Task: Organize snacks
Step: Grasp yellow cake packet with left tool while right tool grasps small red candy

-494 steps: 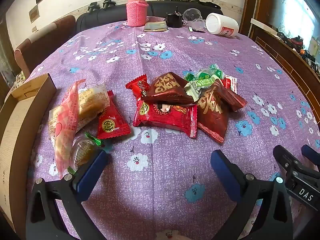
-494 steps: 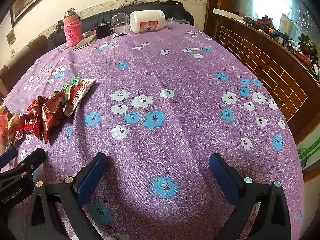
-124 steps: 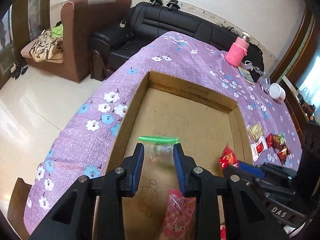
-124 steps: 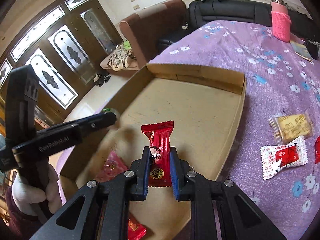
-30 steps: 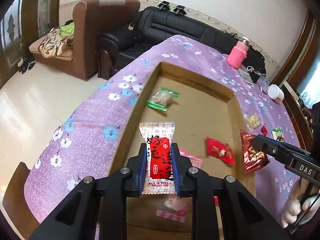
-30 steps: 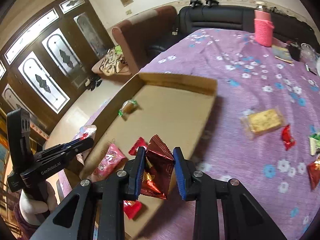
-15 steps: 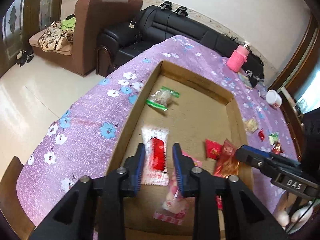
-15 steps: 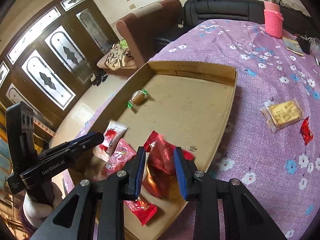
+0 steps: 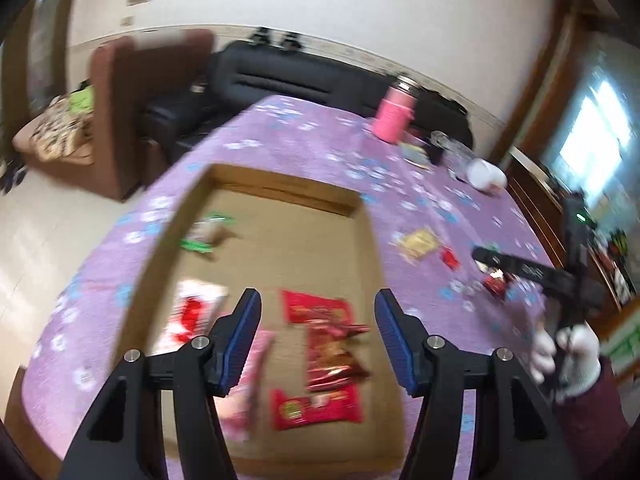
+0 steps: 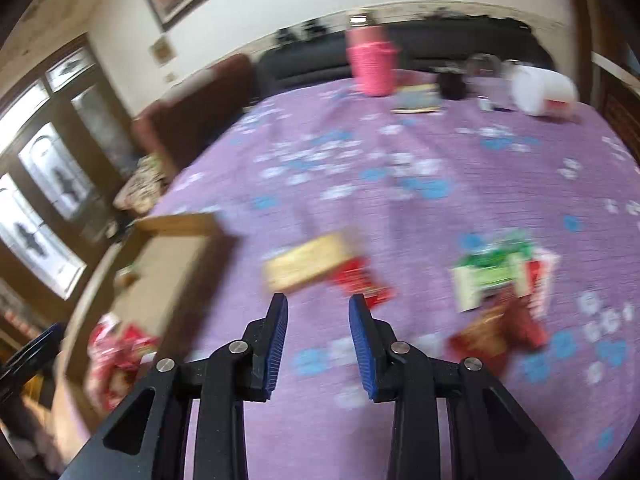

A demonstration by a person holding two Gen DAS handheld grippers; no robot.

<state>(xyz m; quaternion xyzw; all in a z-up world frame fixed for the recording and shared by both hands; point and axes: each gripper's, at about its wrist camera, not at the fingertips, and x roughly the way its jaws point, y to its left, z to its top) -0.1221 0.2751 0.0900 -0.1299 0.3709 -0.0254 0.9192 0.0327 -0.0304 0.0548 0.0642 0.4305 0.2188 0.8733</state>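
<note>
The cardboard tray point(image 9: 368, 240) holds a white-and-red packet point(image 9: 192, 312), red packets point(image 9: 320, 312), a shiny dark red packet point(image 9: 336, 360), a pink packet point(image 9: 248, 380) and a green-ended snack point(image 9: 208, 236). My left gripper point(image 9: 318, 300) hangs above the tray, its jaws opening with nothing between them. My right gripper point(image 10: 319, 300) is over the purple cloth, its jaws also opening and empty. Just beyond it lie a yellow biscuit packet point(image 10: 308, 266) and a small red packet point(image 10: 362, 280). Green packets point(image 10: 496, 276) and dark red packets point(image 10: 500, 332) lie to its right.
A pink bottle point(image 10: 372, 64), a small dark cup point(image 10: 452, 84) and a white jar point(image 10: 544, 90) lying on its side stand at the table's far end. A black sofa point(image 9: 288, 80) and a brown armchair point(image 9: 116, 92) are behind. The tray's corner point(image 10: 180, 224) lies left of my right gripper.
My left gripper let go of the white-and-red packet, which now lies in the tray. My right gripper released the dark red packet into the tray and swung right over the loose snacks.
</note>
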